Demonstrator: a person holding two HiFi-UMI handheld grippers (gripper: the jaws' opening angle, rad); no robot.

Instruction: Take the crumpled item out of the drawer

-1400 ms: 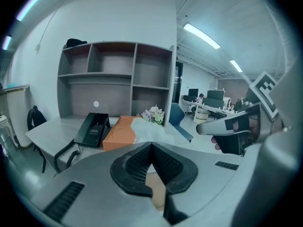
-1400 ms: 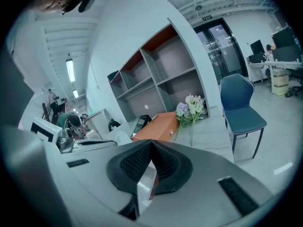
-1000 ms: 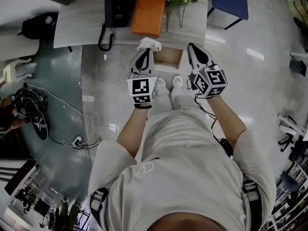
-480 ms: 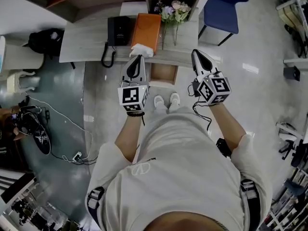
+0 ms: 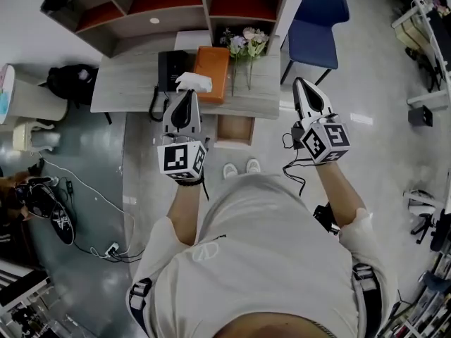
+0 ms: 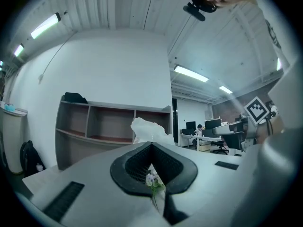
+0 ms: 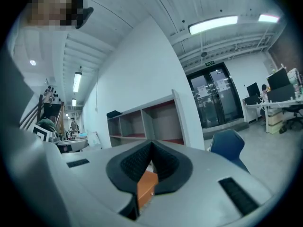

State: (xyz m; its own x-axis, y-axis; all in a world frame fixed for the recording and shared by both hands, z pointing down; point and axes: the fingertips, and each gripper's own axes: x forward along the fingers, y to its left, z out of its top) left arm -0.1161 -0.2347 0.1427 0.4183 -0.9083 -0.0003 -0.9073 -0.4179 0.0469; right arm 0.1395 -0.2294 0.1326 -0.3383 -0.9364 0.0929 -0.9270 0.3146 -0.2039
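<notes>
At the far left of the head view a black bag (image 5: 70, 83) sits by the desk's end, with cables (image 5: 84, 196) trailing over the floor below it. The desk (image 5: 120, 86) spans the upper middle of the frame, with a shelf (image 5: 176, 5) behind it. A phone (image 5: 171, 65) lies on the desk, and just right of it the left gripper (image 5: 186, 92) has its jaws pressed together on the wad (image 5: 192, 82). The wad is white, thin and creased, with ragged peaks, bunched into a small lump that sticks out past the jaw tips. It hangs above the desk top, between the phone and the orange box (image 5: 211, 72), touching neither as far as can be told. In the left gripper view, the left gripper (image 6: 151, 144) shows its pads meeting, with the wad (image 6: 149, 129) rising just above them against the shelf. The drawer (image 5: 234, 129) stands pulled out under the desk's front edge, lower right of the wad. Bare floor lies between the drawer and the shoes (image 5: 238, 167). Flowers (image 5: 243, 41) stand beside the box near the desk's right end. The right gripper (image 5: 301, 83) hovers past that edge over open floor, near a blue chair (image 5: 317, 16) at the upper right. In the right gripper view, the right gripper (image 7: 151, 143) has its jaws together on nothing.
</notes>
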